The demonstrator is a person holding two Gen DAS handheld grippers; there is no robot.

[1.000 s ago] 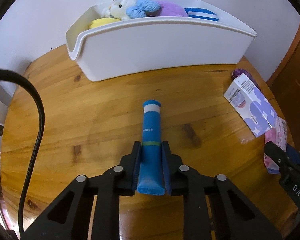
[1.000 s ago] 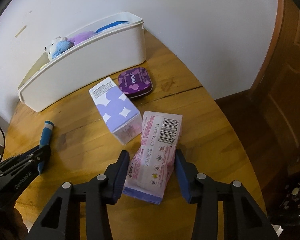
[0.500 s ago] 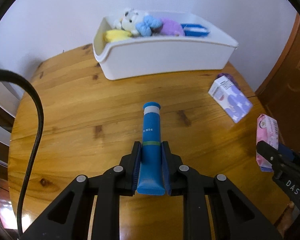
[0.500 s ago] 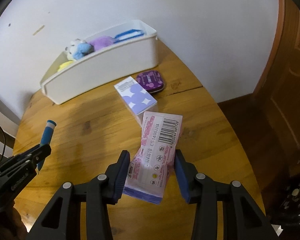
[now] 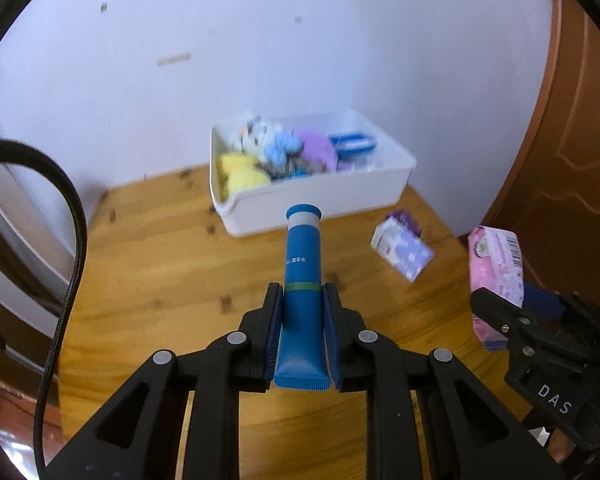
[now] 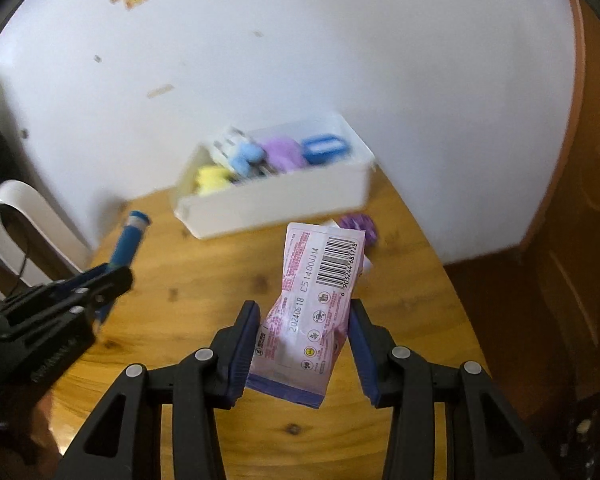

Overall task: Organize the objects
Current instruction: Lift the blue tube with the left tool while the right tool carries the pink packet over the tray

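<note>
My left gripper (image 5: pixel 302 300) is shut on a blue tube (image 5: pixel 303 276) whose capped end points toward the white bin (image 5: pixel 320 202); the tube hangs well above the round wooden table (image 5: pixel 160 280). My right gripper (image 6: pixel 303 320) is shut on a pink wipes pack (image 6: pixel 312 312), also held in the air. In the left wrist view the pink wipes pack (image 5: pixel 496 276) and the right gripper (image 5: pixel 500 308) show at the right. The right wrist view shows the blue tube (image 6: pixel 128 240) in the left gripper (image 6: pixel 108 276). The white bin (image 6: pixel 276 196) holds soft toys and a blue-white box.
A purple-patterned white carton (image 5: pixel 402 248) lies on the table right of the bin, with a purple tin (image 5: pixel 402 218) behind it. A wooden door (image 5: pixel 572 160) stands at the right. A black cable (image 5: pixel 72 216) hangs left. The wall rises just behind the bin.
Both grippers have risen and pulled back from the table with the tube and the pack still gripped. The bin and carton now look smaller and farther away.
</note>
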